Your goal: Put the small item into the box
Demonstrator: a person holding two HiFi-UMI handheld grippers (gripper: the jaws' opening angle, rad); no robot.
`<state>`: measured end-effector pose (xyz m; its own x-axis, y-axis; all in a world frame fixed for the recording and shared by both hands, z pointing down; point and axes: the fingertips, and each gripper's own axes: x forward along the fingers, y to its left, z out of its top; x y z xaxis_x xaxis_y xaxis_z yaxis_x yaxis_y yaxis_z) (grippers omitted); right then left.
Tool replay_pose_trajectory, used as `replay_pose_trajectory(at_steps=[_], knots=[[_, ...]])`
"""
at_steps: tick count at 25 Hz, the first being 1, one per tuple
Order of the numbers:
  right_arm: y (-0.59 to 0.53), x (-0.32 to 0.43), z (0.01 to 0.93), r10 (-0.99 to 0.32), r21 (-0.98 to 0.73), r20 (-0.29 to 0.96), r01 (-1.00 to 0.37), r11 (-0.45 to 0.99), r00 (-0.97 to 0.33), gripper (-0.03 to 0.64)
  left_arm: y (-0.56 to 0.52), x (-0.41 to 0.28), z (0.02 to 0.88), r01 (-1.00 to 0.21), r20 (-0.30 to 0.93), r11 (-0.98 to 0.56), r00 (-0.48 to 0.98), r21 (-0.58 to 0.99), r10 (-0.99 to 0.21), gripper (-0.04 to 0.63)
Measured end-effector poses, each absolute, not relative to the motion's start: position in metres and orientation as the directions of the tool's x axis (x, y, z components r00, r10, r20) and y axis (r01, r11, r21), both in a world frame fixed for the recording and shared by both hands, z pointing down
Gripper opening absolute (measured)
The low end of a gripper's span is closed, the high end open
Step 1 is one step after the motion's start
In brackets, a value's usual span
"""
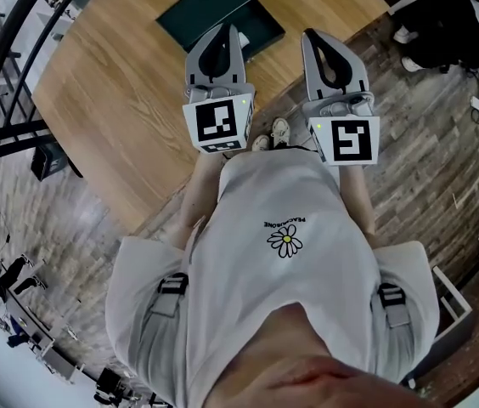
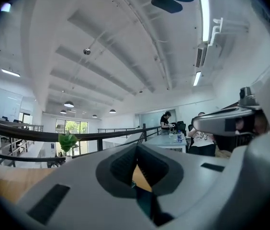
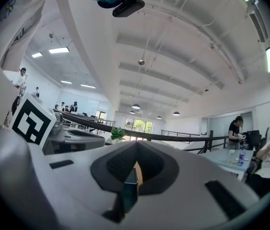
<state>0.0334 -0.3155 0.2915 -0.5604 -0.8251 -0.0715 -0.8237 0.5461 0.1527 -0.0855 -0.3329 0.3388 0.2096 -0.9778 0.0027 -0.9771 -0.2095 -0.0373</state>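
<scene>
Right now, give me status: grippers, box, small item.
Left gripper shut, empty; right gripper shut, empty. Dark box on wooden table, just ahead of both. Small item not in view.

Right tongs [image 3: 136, 147] closed tip to tip — a black railing [image 3: 178, 137] and potted plant [image 3: 117, 134] beyond.

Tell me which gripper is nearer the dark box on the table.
Left. In the head view the left gripper overlaps the box's near edge; the right gripper sits apart, off its right corner.

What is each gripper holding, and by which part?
Nothing. The left gripper and the right gripper both have their jaws shut together with nothing between them.
</scene>
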Motion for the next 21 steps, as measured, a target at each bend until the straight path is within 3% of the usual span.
replay_pose_trajectory(at_steps=[21], knots=[[-0.316,0.04,0.302,-0.834,0.132,-0.05,-0.831,0.54,-0.549,0.005,-0.331,-0.078,0.308,-0.973,-0.086,-0.193,0.204,-0.127,-0.975,0.017]])
